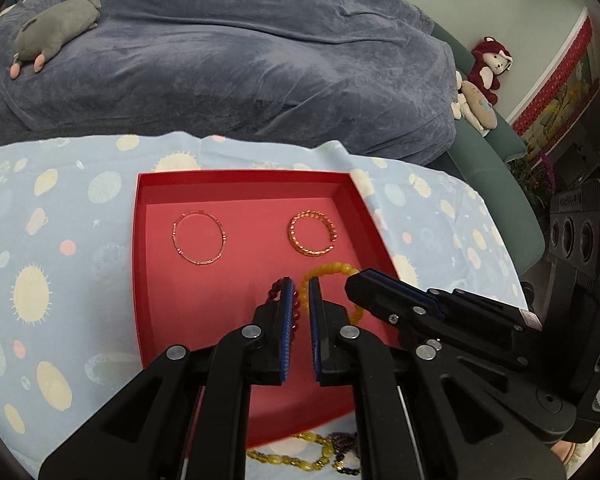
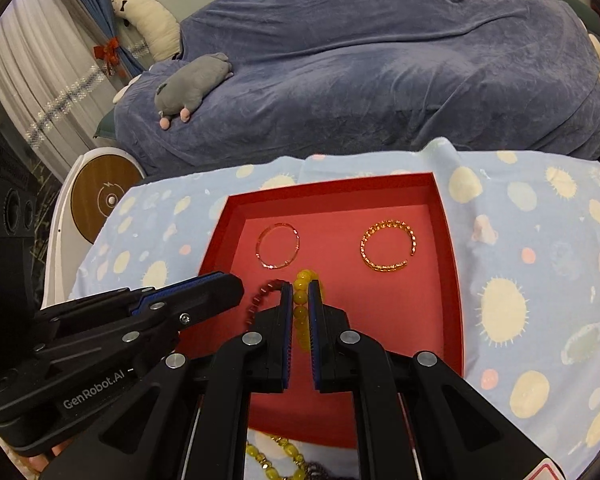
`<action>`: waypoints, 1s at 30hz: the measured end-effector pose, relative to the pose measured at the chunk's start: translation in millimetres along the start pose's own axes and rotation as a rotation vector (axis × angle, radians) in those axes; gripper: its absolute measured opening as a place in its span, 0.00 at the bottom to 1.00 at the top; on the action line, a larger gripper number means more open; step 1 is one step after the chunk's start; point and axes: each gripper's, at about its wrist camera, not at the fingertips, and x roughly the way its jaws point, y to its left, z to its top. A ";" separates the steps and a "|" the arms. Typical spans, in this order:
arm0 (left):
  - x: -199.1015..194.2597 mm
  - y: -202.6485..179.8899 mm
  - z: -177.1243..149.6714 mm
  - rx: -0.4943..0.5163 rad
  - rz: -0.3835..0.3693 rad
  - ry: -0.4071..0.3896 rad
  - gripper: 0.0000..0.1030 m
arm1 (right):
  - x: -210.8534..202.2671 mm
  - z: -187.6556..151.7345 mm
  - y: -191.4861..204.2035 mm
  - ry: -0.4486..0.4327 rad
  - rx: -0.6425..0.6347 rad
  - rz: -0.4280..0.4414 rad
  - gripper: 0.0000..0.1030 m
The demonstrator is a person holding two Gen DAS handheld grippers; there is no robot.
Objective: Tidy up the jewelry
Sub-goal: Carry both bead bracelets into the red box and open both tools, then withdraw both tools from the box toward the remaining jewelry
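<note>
A red tray [image 1: 140, 240] [image 2: 452, 260] lies on the blue patterned cloth. In it are a thin gold bangle [image 1: 199, 237] [image 2: 278, 245] and a twisted open gold bangle [image 1: 312, 233] [image 2: 388, 245]. My left gripper [image 1: 300, 284] is narrowly open over the tray, with a dark red bead bracelet [image 1: 274, 290] [image 2: 260, 296] by its left finger. My right gripper [image 2: 301, 286] [image 1: 358, 280] is shut on a yellow bead bracelet [image 2: 300, 300] [image 1: 332, 270], just right of the left gripper.
A yellow bead necklace [image 1: 292, 456] [image 2: 272, 456] and dark beads [image 1: 344, 452] lie on the cloth before the tray's near edge. A bed with a blue blanket [image 1: 240, 52] and a grey plush toy [image 1: 56, 28] lies beyond the table.
</note>
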 end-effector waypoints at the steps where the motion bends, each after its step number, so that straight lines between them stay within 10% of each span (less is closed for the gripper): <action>1: 9.1 6.1 0.1 -0.002 0.016 0.012 0.07 | 9.7 0.2 -5.5 0.016 0.008 -0.011 0.07; 15: 36.9 41.6 -6.1 0.063 0.177 0.035 0.08 | 54.6 -0.5 -43.9 0.075 0.025 -0.160 0.15; 19: 30.6 38.7 -10.7 0.074 0.205 0.015 0.14 | 43.0 -5.9 -45.6 0.033 0.022 -0.187 0.35; 30: -12.0 24.4 -31.3 0.036 0.223 -0.033 0.34 | -20.4 -30.1 -39.2 -0.037 0.061 -0.174 0.37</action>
